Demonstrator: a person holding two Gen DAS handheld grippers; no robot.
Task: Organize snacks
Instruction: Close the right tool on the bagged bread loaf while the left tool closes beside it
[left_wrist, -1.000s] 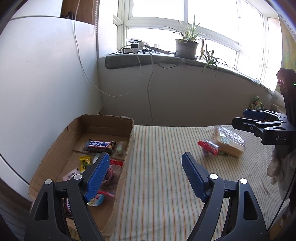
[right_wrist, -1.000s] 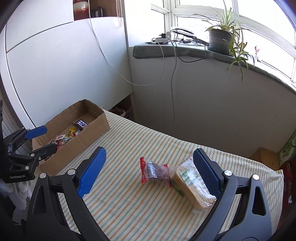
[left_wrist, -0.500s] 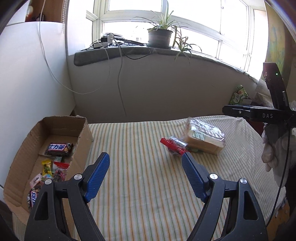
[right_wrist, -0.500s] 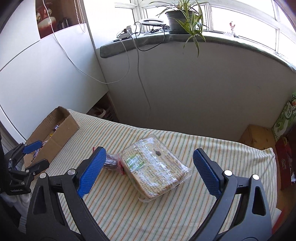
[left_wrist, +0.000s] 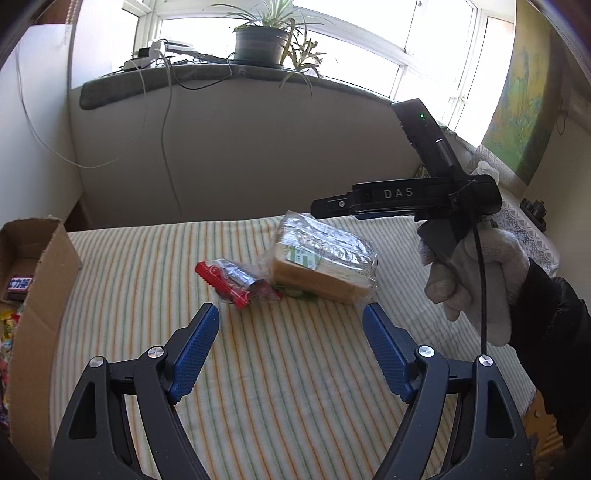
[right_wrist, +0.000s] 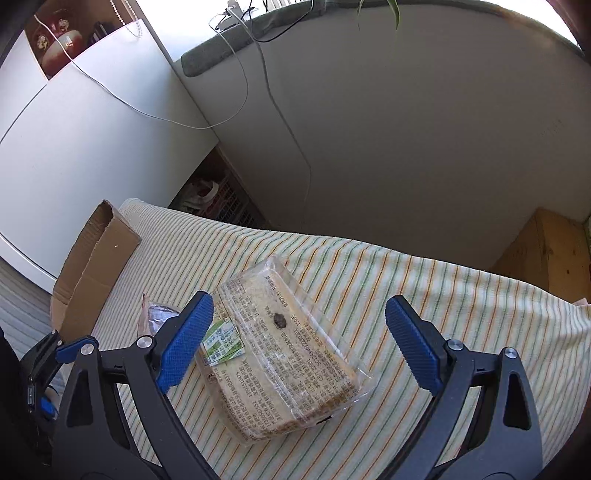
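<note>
From the left wrist, the left gripper (left_wrist: 290, 352) stood spread over the striped cloth (left_wrist: 147, 258), short of a red snack packet (left_wrist: 236, 282) touching a wrapped sandwich (left_wrist: 325, 260); the right tool read "DAS". From the right wrist, the right gripper (right_wrist: 299, 341) hung spread above the sandwich (right_wrist: 284, 347), its print too small to read.

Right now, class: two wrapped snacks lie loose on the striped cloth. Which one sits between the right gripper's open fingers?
The clear-wrapped sandwich pack: large, pale and blocky. The small red-edged packet lies beside it, outside the right gripper.

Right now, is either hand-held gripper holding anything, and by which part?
Nothing is held. The right hand-held gripper hangs open over the wrapped sandwich; the left hand-held gripper is open and empty.
</note>
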